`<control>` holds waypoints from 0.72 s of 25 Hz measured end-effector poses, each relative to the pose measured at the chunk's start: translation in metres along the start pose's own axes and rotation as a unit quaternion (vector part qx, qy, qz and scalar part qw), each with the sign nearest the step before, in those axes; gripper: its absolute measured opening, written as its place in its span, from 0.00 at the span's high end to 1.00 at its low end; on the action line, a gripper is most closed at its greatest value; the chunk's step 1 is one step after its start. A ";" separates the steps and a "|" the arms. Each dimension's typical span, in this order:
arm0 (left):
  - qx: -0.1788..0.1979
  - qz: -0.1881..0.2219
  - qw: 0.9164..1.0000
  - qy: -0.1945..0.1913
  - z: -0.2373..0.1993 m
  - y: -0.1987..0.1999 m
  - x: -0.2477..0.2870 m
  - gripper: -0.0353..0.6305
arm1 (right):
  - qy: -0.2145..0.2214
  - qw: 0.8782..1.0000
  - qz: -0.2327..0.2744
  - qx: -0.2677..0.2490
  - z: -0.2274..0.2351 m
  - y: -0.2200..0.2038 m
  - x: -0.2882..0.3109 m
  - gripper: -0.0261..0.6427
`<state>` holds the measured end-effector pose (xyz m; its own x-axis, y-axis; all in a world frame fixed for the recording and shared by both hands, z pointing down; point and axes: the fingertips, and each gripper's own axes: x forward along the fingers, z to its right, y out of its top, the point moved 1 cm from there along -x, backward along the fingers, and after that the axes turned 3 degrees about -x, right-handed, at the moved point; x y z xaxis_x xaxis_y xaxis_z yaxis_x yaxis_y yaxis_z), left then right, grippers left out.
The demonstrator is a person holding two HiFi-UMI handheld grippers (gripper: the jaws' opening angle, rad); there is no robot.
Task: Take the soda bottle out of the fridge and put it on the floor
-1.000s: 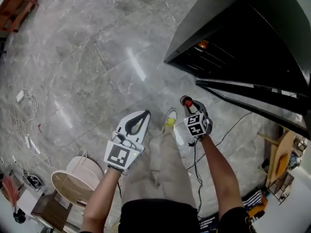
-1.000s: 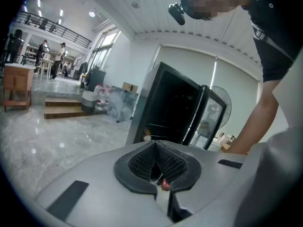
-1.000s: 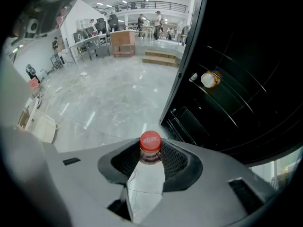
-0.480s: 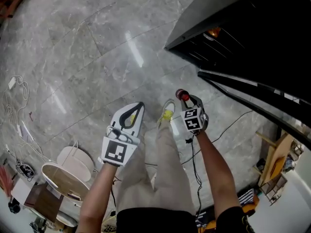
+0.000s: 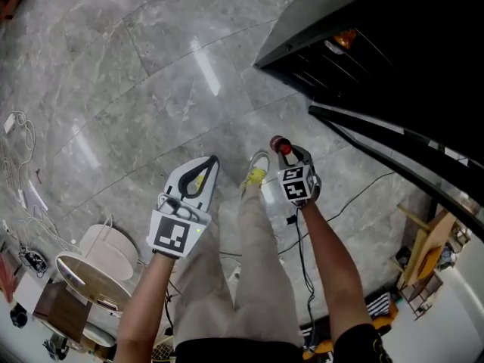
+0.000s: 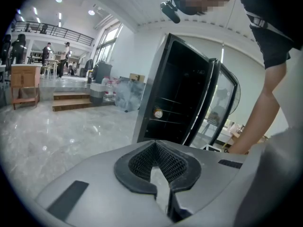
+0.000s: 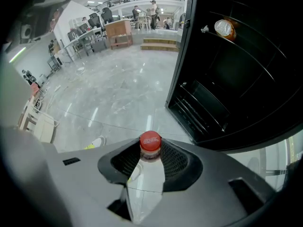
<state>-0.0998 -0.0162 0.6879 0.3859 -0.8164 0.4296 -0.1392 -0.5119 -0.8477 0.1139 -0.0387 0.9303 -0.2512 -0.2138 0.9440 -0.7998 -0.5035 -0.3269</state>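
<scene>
Underfoot, glossy grey marble floor (image 5: 151,74), streaked with reflected light. At upper right of the head view, black fridge (image 5: 446,44) with its door (image 5: 393,136) swung wide, wire shelves showing in the dark inside. Centre bottom, the person's legs (image 5: 257,278) in pale trousers, one yellow-and-white shoe (image 5: 259,174) planted between the two tools. Lower left, a round pale stool (image 5: 98,259), with loose cables (image 5: 23,203) trailing on the tiles near it. Left gripper (image 5: 206,162), angled out over the tiles: tips brought together, nothing between them, equally plain in the left gripper view (image 6: 155,148). Right gripper (image 5: 290,151), pointed steeply down just in front of the fridge: jaws partway closed and clamped on the soda bottle (image 5: 279,145). In the right gripper view, clear bottle body (image 7: 144,183) filling the gap between the mesh pads (image 7: 175,157), red cap (image 7: 150,141) poking just past the tips. Out of the fridge, close beside the shoe, in the grip; contact with the floor not discernible. On a shelf inside, one orange can (image 5: 344,39), its round end turned toward the right gripper view.
</scene>
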 end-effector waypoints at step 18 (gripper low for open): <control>-0.002 -0.047 0.999 0.012 -0.023 -0.066 0.019 0.92 | 0.007 0.999 -0.027 0.017 -0.010 -0.038 0.071 0.77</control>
<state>-0.1042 -0.0042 0.7594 0.3748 -0.7707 0.5152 -0.1064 -0.5878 -0.8020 0.1212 -0.0267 1.0099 -0.2149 -0.1741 0.9610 -0.7935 -0.5426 -0.2757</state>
